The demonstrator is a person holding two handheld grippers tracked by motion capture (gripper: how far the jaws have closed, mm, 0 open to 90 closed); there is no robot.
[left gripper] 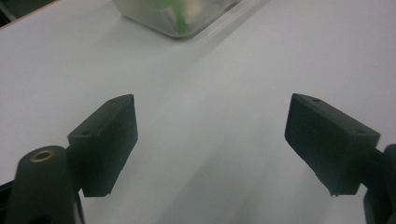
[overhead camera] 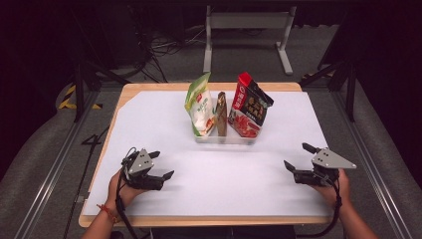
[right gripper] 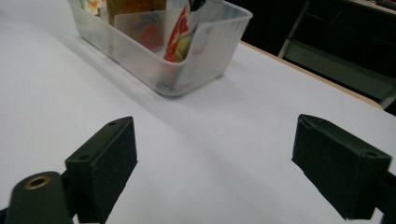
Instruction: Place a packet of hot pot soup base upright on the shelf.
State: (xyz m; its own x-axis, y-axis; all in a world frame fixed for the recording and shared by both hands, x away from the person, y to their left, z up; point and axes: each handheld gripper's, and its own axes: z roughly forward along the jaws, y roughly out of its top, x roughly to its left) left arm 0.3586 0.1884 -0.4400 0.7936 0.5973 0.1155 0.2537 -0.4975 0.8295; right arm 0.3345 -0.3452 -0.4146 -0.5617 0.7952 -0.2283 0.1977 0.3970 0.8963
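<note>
High view: your left hand-held gripper sits at lower left, jaws apart and empty; your right hand-held gripper sits at lower right, jaws apart, empty too. The bin stands at upper centre of the white surface, well apart from both, holding a green pouch, a brown pouch and a red pouch upright.

Left gripper view: the bin lies at the top edge. Reaching in carelessly could topple a pouch.

Right gripper view: the bin sits at upper left; a jaw clipping its rim could shove it along. Dark room, cables and a metal frame lie beyond.
</note>
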